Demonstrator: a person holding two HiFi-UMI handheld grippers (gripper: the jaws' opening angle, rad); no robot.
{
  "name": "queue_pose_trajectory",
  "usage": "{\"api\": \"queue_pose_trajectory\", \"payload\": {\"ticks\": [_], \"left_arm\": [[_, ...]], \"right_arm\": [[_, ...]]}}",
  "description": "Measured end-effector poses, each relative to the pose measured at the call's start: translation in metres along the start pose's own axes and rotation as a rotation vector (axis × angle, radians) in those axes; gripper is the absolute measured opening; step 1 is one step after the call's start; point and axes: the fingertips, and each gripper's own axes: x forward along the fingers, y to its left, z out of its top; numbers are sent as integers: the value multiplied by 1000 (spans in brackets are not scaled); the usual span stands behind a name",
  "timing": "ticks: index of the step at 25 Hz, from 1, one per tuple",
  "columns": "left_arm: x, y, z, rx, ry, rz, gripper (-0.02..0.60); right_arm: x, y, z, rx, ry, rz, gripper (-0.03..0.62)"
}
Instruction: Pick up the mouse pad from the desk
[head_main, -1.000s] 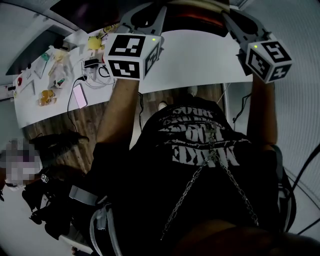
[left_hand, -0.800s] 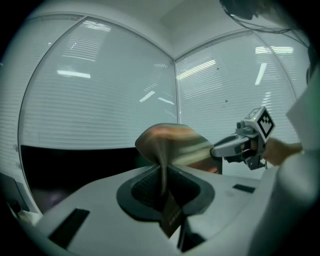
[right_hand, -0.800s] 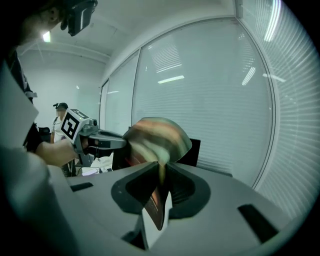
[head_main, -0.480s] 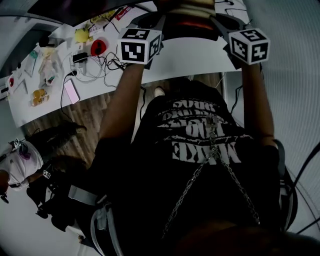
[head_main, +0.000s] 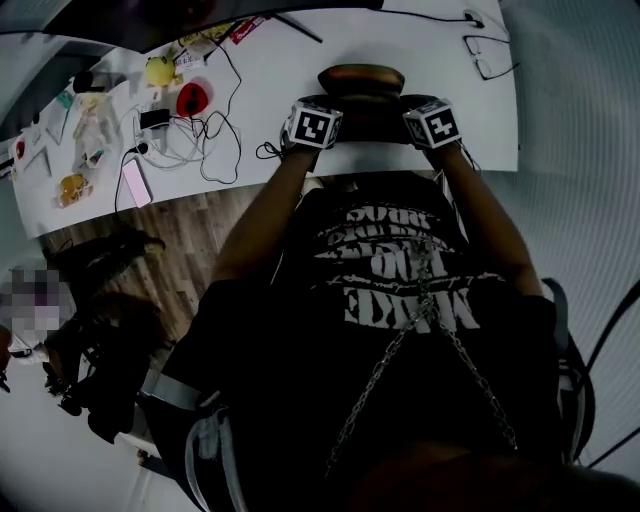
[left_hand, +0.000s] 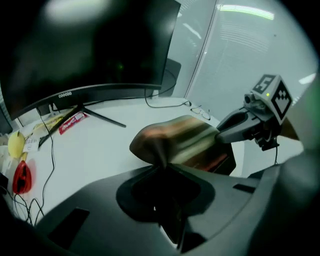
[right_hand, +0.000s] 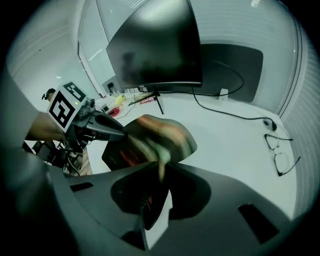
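The mouse pad (head_main: 362, 80), striped brown, orange and green, hangs bowed upward over the white desk (head_main: 300, 70) near its front edge. My left gripper (head_main: 330, 106) is shut on the pad's left end and my right gripper (head_main: 408, 104) is shut on its right end. In the left gripper view the mouse pad (left_hand: 182, 140) rises as a hump from the pinch of the left gripper (left_hand: 163, 167), with the right gripper (left_hand: 235, 131) clamped on its far end. In the right gripper view the mouse pad (right_hand: 160, 132) arches away from the right gripper (right_hand: 161, 170) to the left gripper (right_hand: 107, 131).
A curved monitor (left_hand: 95, 50) stands on its stand at the back of the desk. Eyeglasses (head_main: 492, 52) lie at the right end. To the left are tangled cables (head_main: 205, 140), a red object (head_main: 192, 98), a yellow object (head_main: 160, 70) and a phone (head_main: 135, 183). Wooden floor (head_main: 190, 230) shows below.
Both grippers have come down from close under the head camera to just above the desk, carrying the mouse pad between them. The marker cubes look much smaller now.
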Motion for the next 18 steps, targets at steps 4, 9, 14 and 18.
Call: {"api": "queue_pose_trajectory", "payload": {"ticks": [4,9,14,18], "left_arm": [[28,9,-24,-17,20,28,61],[23,32,-48,2,77,121,152],[-42,60,-26,-51,-142,212,149],[-132,50,64,11,-473,225,24]], "right_arm": [[22,4,-16,-1,36,21,56],[27,-14,-34,-53,134,-65,132],[-11,-27,-5,-84,-21,-126,130],[-91,-2,85,-113,-425,-101,39]]}}
